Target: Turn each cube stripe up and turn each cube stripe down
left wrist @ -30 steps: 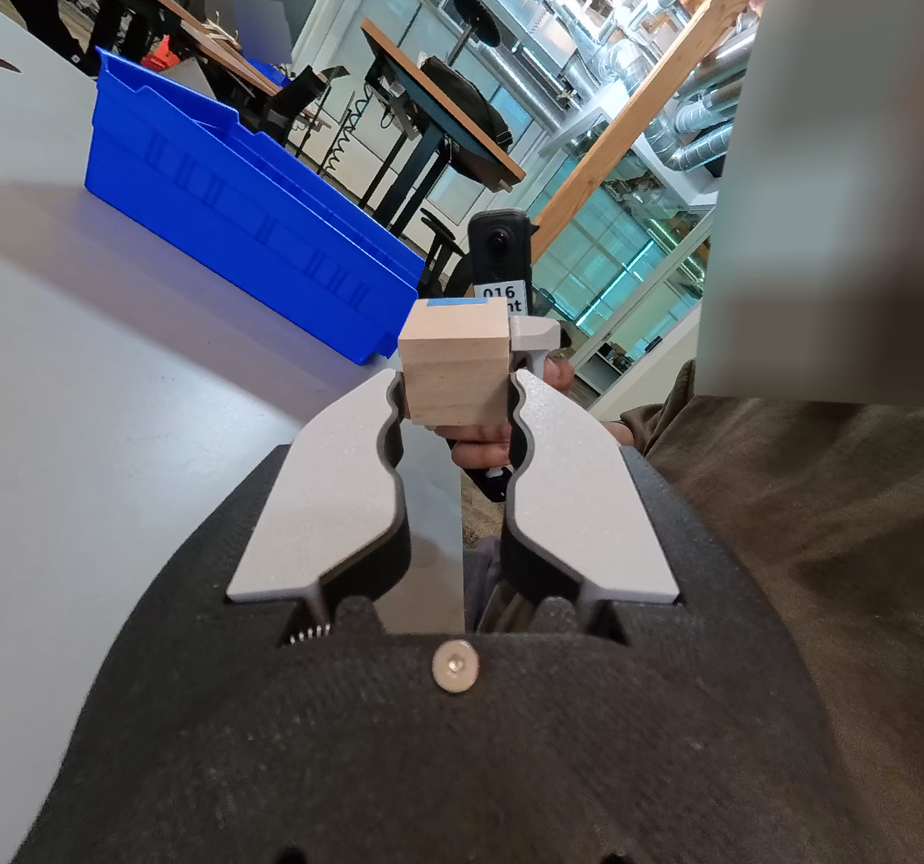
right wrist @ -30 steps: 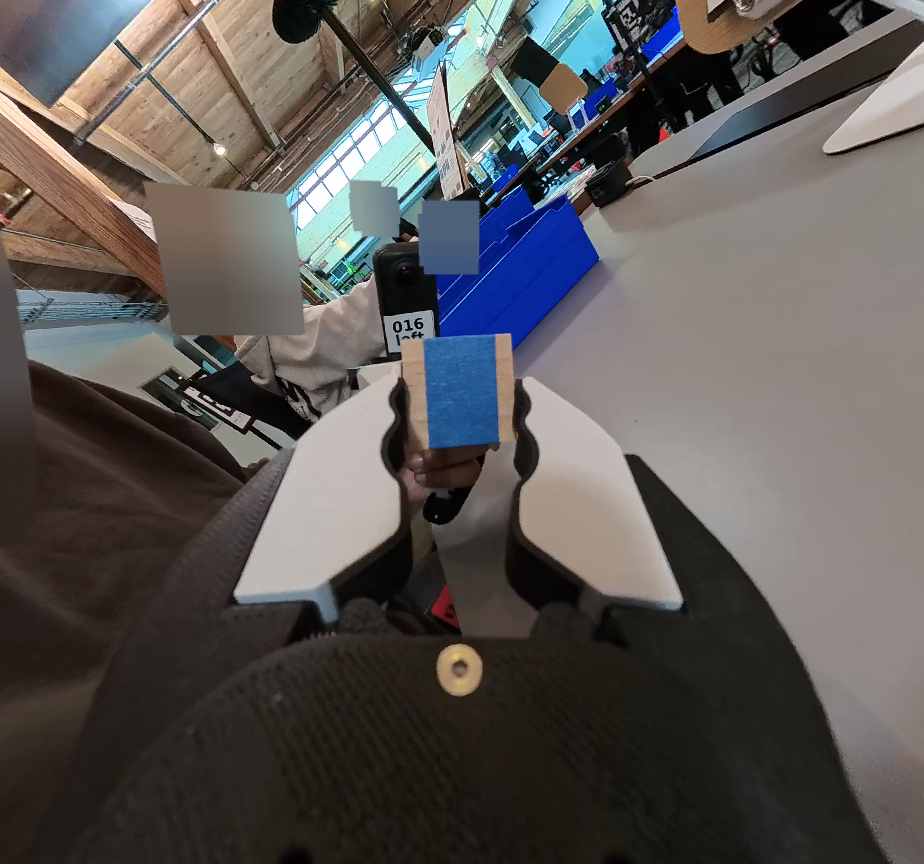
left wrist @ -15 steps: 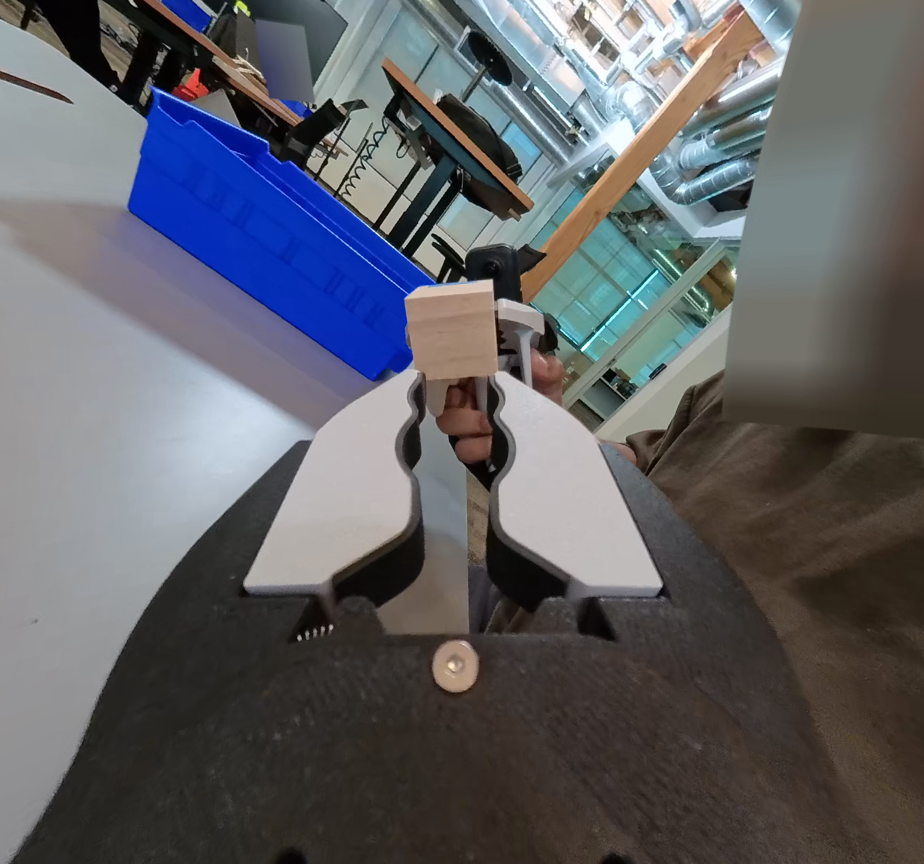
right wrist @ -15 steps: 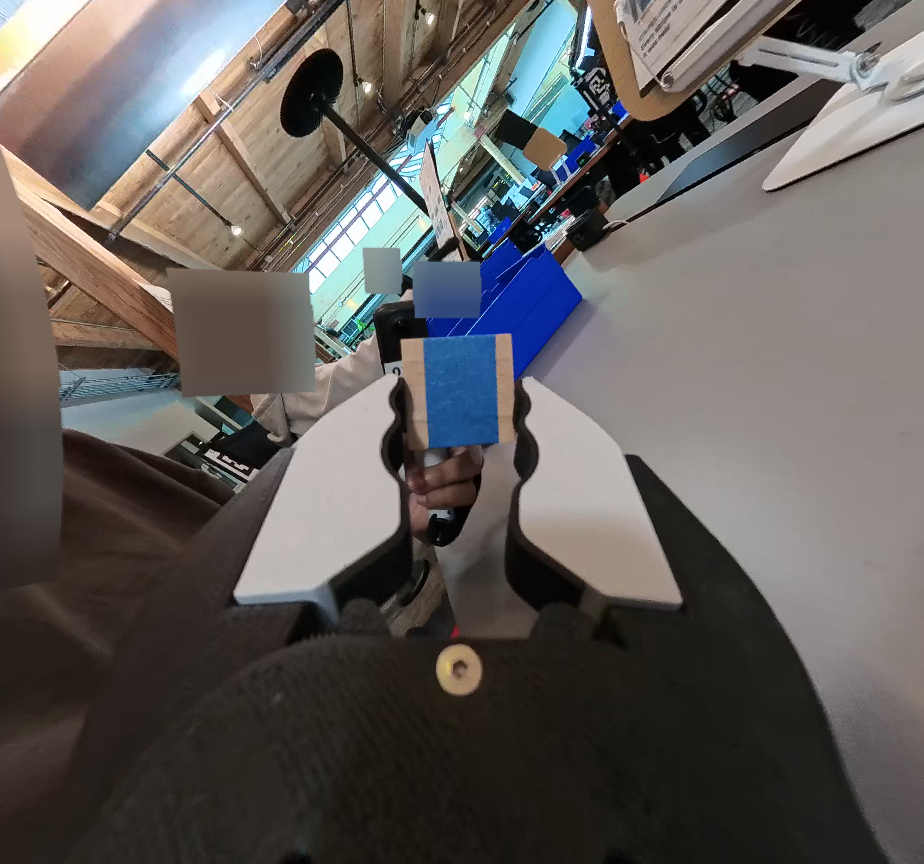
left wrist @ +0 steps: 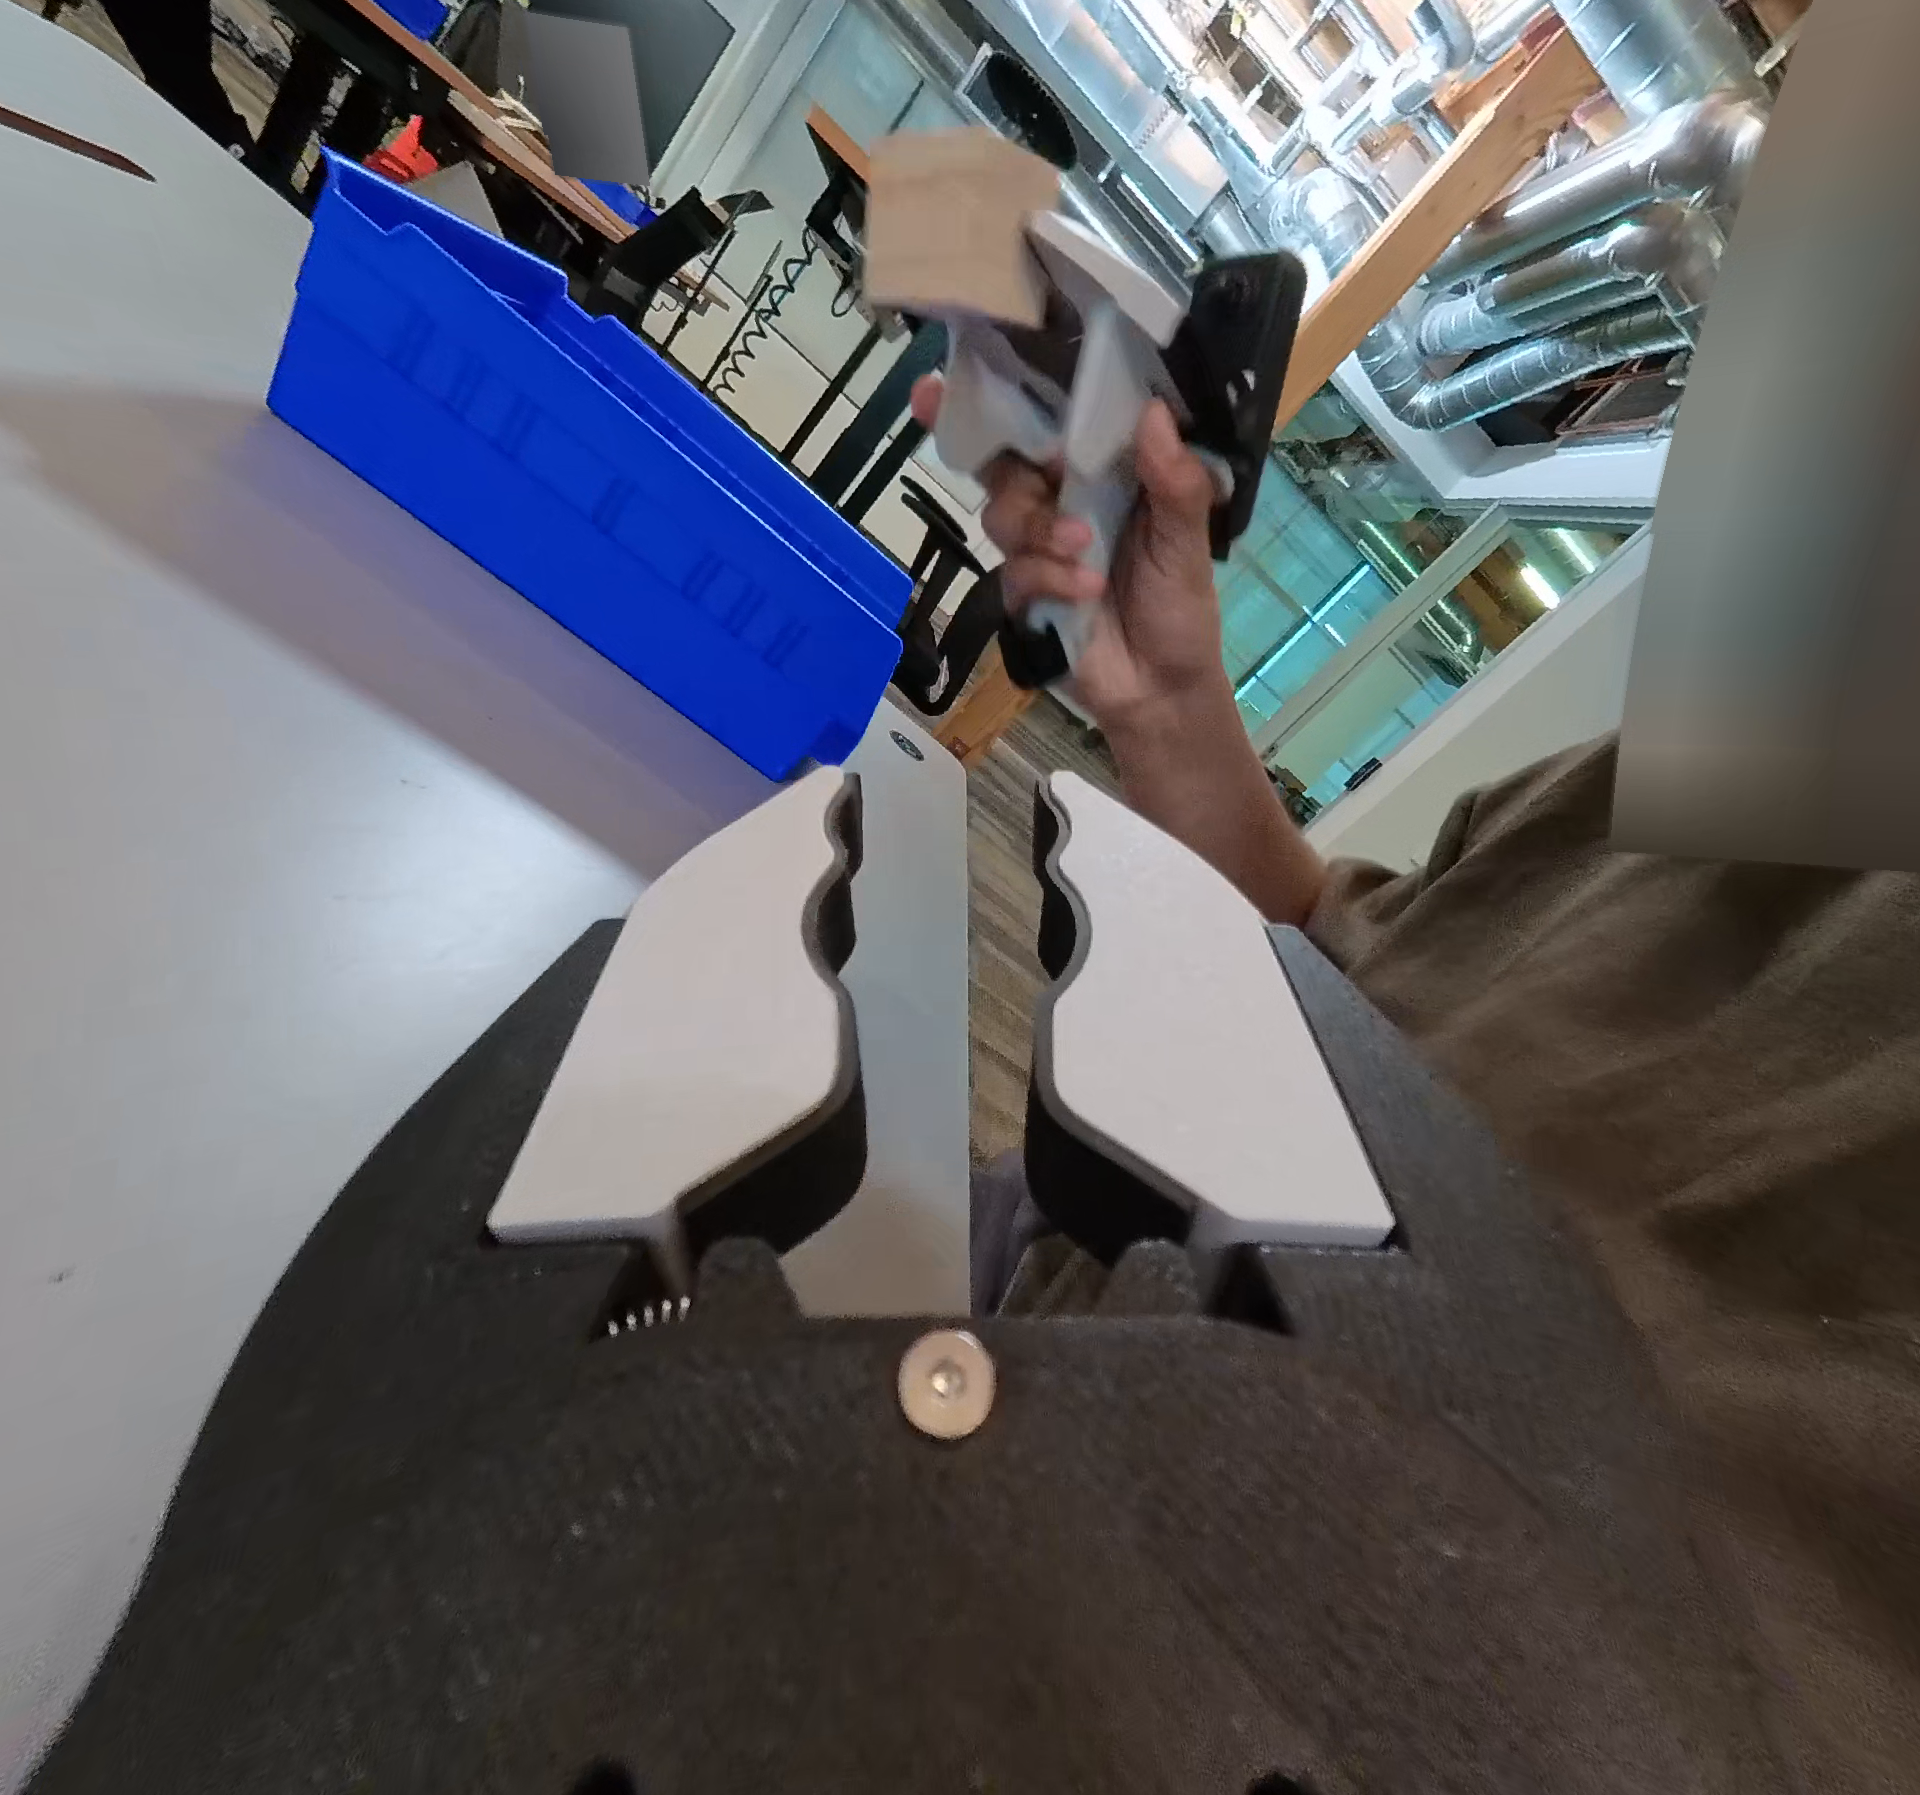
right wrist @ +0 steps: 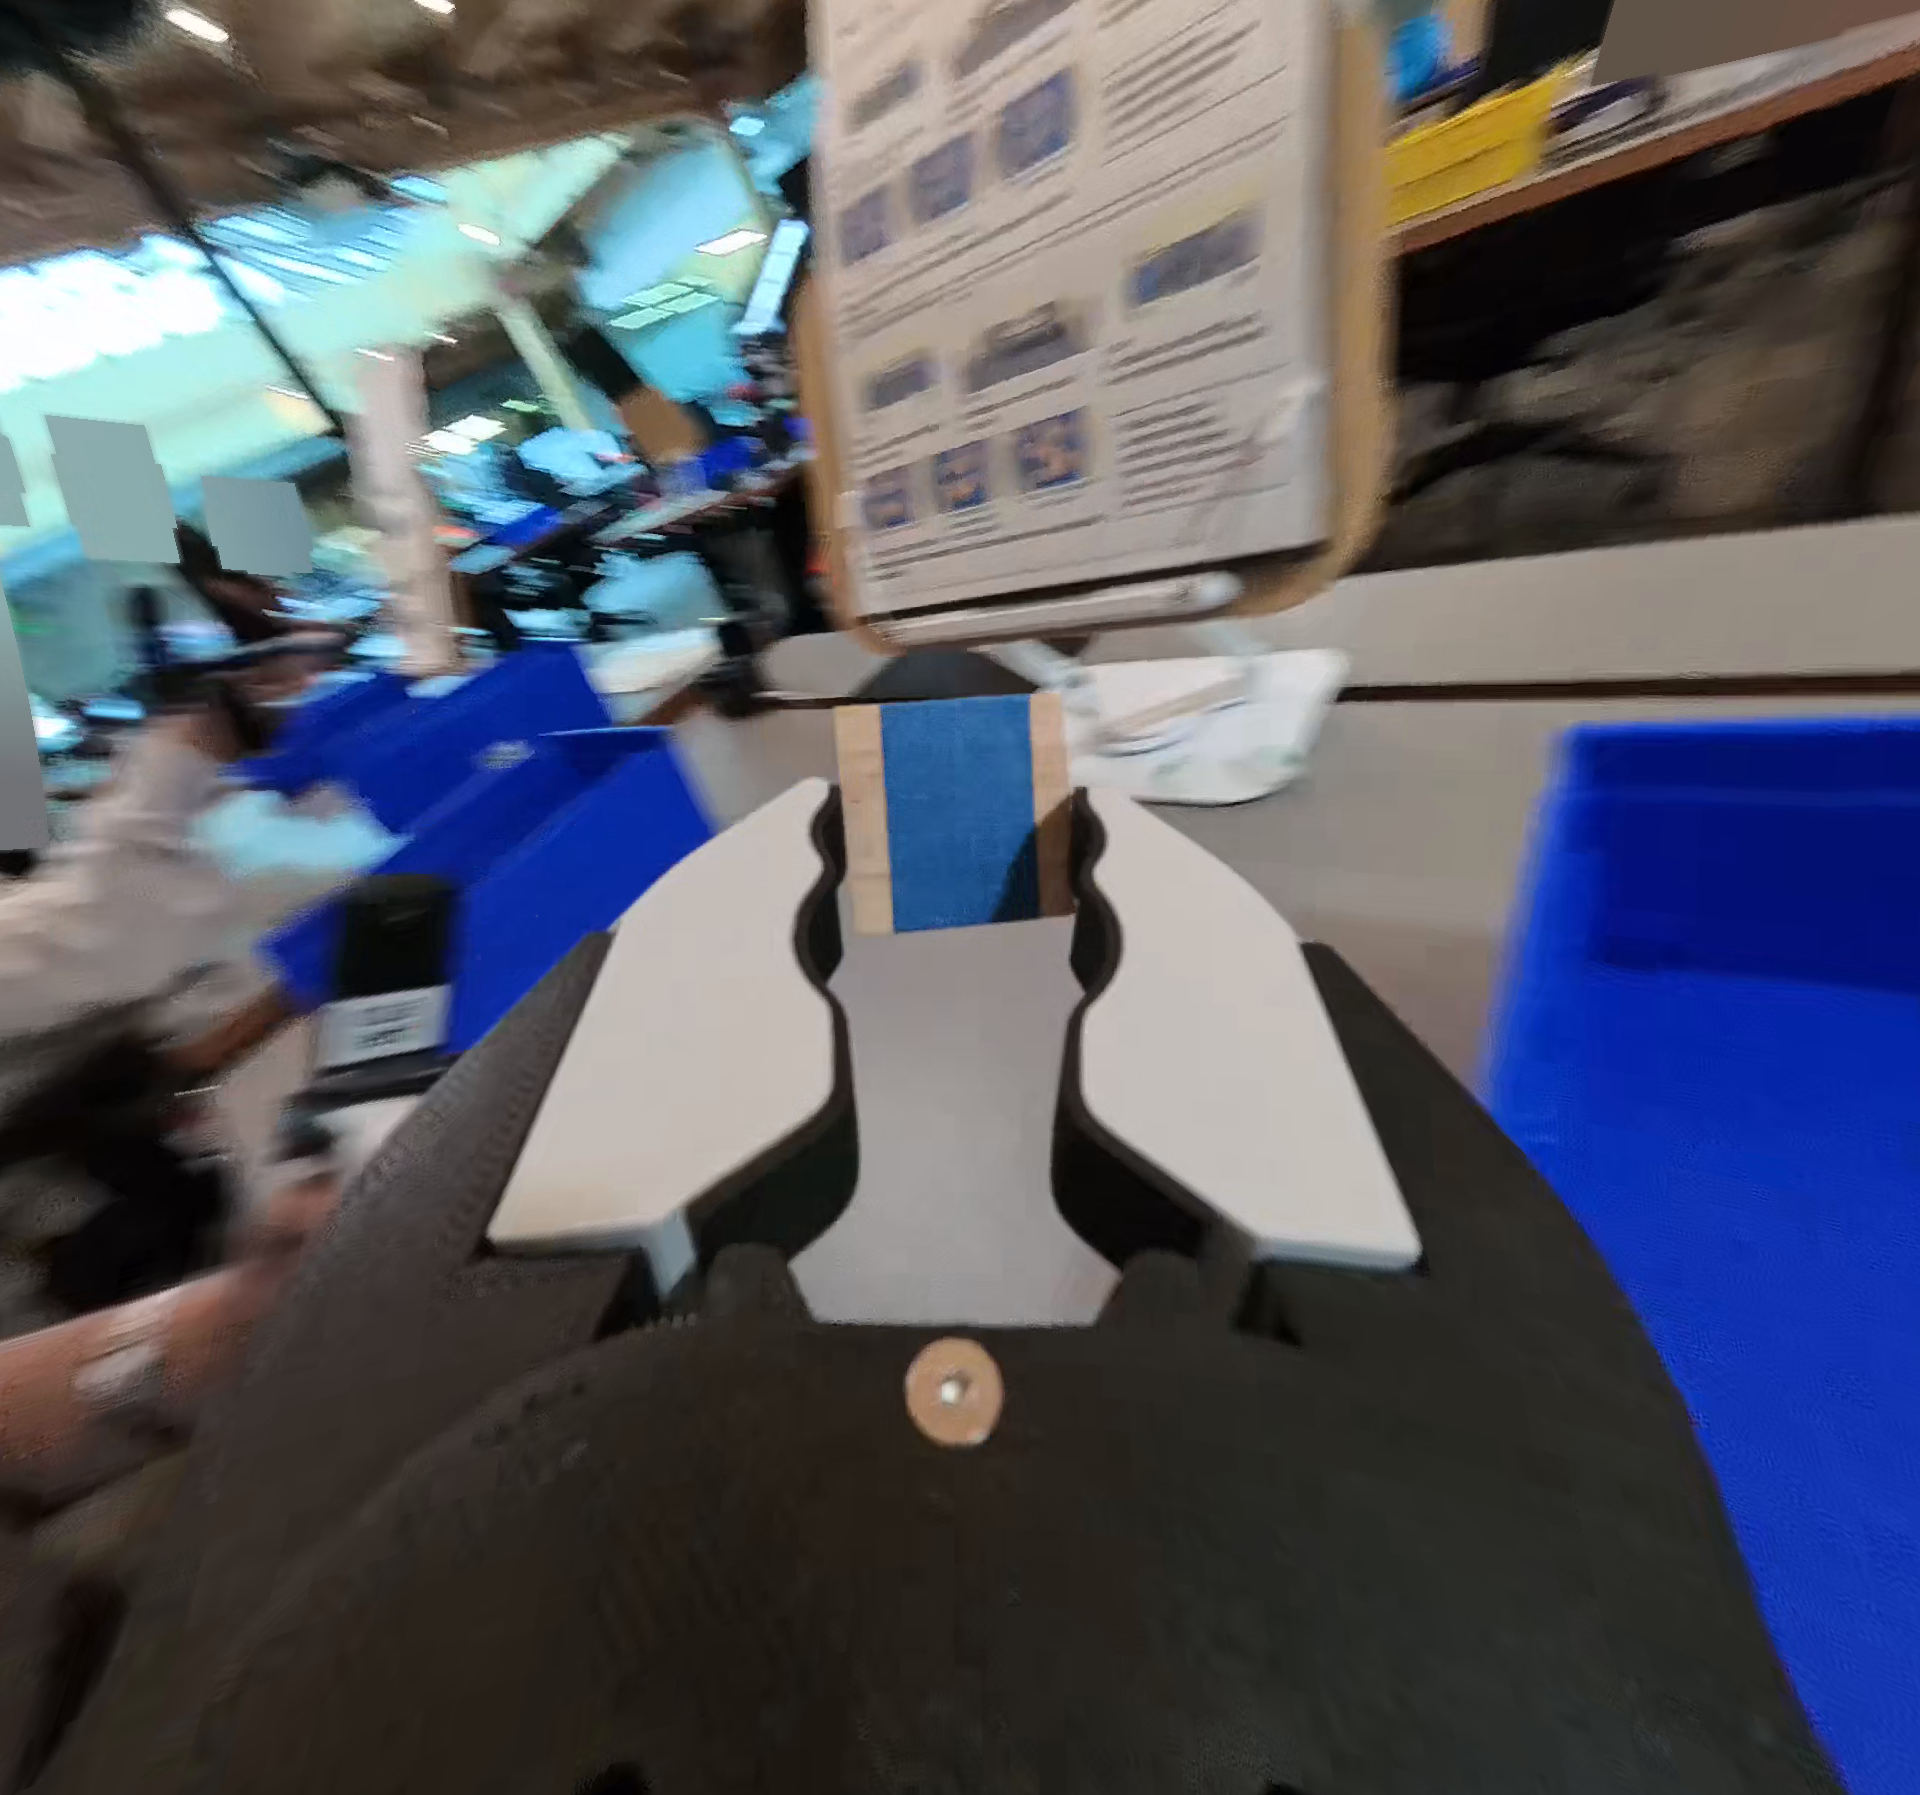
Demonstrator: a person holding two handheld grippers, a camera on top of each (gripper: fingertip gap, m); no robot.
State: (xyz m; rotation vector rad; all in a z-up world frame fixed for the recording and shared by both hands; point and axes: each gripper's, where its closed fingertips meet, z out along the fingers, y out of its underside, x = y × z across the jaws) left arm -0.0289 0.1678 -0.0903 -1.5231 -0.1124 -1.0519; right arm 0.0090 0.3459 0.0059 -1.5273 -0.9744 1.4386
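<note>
The left gripper (left wrist: 948, 800) stands with its jaws apart and nothing between them, out over the edge of the grey surface (left wrist: 260, 810). Beyond it, a hand (left wrist: 1112, 550) holds the right gripper (left wrist: 961, 233) raised, with the wooden cube (left wrist: 951, 228) clamped at its tips; from this side only bare wood shows. A long blue bin (left wrist: 582, 488) lies on the surface behind.

In the right wrist view the right gripper is closed on the cube (right wrist: 956, 810), the blue stripe (right wrist: 961, 810) facing the camera and running top to bottom. Low at left a black camera body (right wrist: 390, 966) carries a white label, too blurred to read. Another blue bin (right wrist: 1714, 966) sits at right. Farther off, a propped board (right wrist: 1091, 239) holds a printed sheet with small pictures, its print smeared by motion.
</note>
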